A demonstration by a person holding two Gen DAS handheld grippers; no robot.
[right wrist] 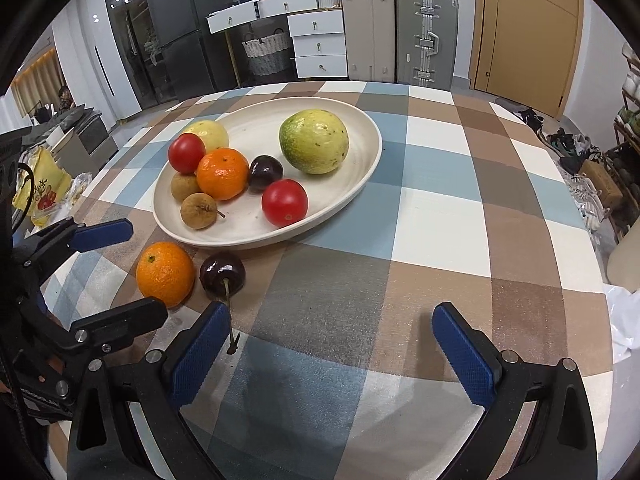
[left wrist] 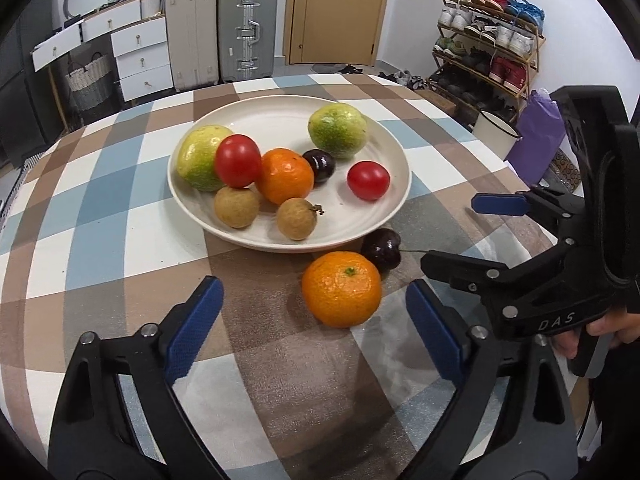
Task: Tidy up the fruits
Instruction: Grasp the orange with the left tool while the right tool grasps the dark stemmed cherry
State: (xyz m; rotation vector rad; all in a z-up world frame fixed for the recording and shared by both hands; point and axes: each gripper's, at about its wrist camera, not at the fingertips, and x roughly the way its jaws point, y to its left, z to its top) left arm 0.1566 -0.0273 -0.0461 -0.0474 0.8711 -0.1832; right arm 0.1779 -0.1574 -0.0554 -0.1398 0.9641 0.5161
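Note:
A cream plate (left wrist: 394, 150) (right wrist: 362, 188) on the checked tablecloth holds two green guavas, two red tomatoes, an orange tangerine, a dark cherry and two brown longans. A second tangerine (left wrist: 341, 289) (right wrist: 165, 273) and a dark cherry (left wrist: 381, 249) (right wrist: 222, 274) lie on the cloth just in front of the plate, side by side. My left gripper (left wrist: 314, 328) is open and empty, with the loose tangerine between and just beyond its fingertips. My right gripper (right wrist: 330, 344) is open and empty, low over the cloth; the cherry's stem reaches its left finger. It also shows in the left wrist view (left wrist: 464, 228).
The round table's edge (right wrist: 600, 264) curves close on the right. A yellow bag (right wrist: 40, 188) sits past the left edge. Suitcases (left wrist: 222, 32), white drawers, a door and a shoe rack (left wrist: 488, 40) stand behind the table.

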